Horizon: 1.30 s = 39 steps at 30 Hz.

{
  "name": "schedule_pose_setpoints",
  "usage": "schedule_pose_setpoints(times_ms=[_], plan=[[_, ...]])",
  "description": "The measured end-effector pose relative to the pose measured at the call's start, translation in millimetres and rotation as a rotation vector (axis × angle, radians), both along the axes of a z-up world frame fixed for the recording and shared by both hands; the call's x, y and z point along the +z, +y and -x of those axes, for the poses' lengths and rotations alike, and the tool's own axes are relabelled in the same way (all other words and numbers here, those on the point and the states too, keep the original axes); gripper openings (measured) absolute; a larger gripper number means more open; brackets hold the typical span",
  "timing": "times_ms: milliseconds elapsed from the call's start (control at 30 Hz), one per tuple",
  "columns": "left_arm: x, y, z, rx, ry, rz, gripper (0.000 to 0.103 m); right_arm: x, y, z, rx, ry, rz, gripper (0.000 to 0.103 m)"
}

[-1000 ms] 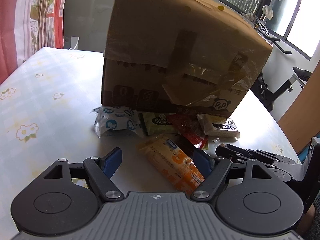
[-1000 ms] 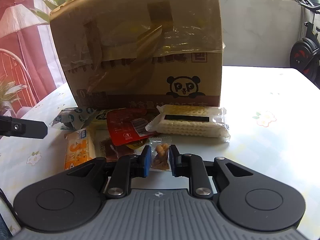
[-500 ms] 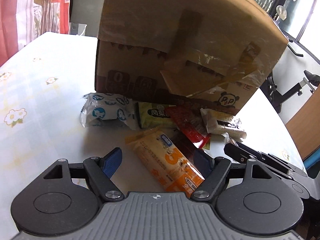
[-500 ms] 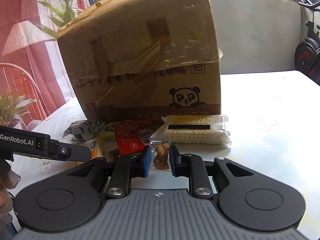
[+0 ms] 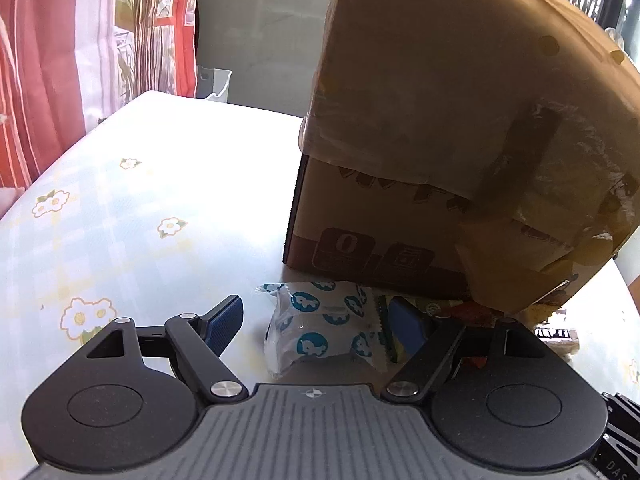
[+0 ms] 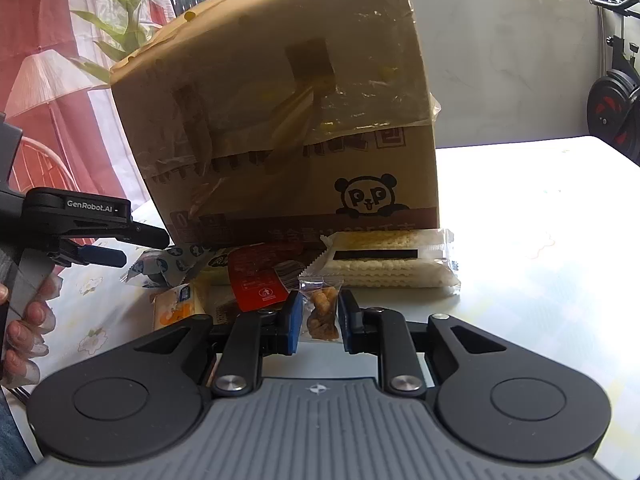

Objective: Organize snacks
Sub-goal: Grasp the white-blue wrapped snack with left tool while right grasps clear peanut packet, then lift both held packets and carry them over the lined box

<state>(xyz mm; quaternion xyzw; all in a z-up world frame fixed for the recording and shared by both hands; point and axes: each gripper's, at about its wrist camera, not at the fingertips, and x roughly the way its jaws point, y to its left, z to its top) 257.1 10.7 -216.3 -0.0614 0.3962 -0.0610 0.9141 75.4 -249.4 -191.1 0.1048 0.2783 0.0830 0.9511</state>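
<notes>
A white packet with blue prints [image 5: 320, 332] lies on the table just in front of the big taped cardboard box [image 5: 440, 140]. My left gripper [image 5: 316, 312] is open and straddles this packet, its pads apart from it. In the right wrist view the small clear packet of brown snack pieces [image 6: 320, 316] sits between the pads of my right gripper [image 6: 320, 302], which is shut on it. Behind it lie a red packet [image 6: 256, 276], an orange packet [image 6: 176, 308] and a long white cracker packet [image 6: 388, 264], all against the box [image 6: 288, 120].
The table has a pale flowered cloth [image 5: 140, 208] with bare room to the left of the box. A hand [image 6: 24, 332] holds the left gripper [image 6: 140, 248] at the far left. An exercise bike [image 6: 616, 116] stands beyond the table on the right, and curtains hang at the left.
My left gripper has swung left from over the orange packet to around the white and blue packet, closer to the box. The right gripper keeps hold of the small clear packet, nearly still.
</notes>
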Motion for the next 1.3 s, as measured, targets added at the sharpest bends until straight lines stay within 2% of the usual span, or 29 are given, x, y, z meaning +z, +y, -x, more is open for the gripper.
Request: schedule_pose_setpoints(times_ms=[300,500,567,633,800,1000,1300], plan=[[-13,-7,-17,-0.013,0.019,-0.027,0.082,0,1,-2,0.0,0.008,0.0,0.021],[-21,-10,-21,0.019,0.035,-0.039,0.081,0,1,-2,0.0,0.011,0.001,0.021],[-21,-10,-19,0.006,0.025,-0.045,0.078,-1,1,-3,0.001,0.012,0.002,0.021],[-21,-11,-15,-0.017,0.015,-0.041,0.062,-1,1,-3,0.002,0.012,0.002,0.021],[-19,-7,6,-0.064,-0.003,-0.075,0.053,-1,2,-3,0.003,0.01,0.006,0.021],[-14,4,30,-0.083,-0.005,-0.058,0.049,-2,2,-1,0.003,0.004,0.008,0.021],[20,26,56,-0.09,-0.076,-0.008,0.048,4,-1,6,-0.014,-0.033,0.007,0.021]])
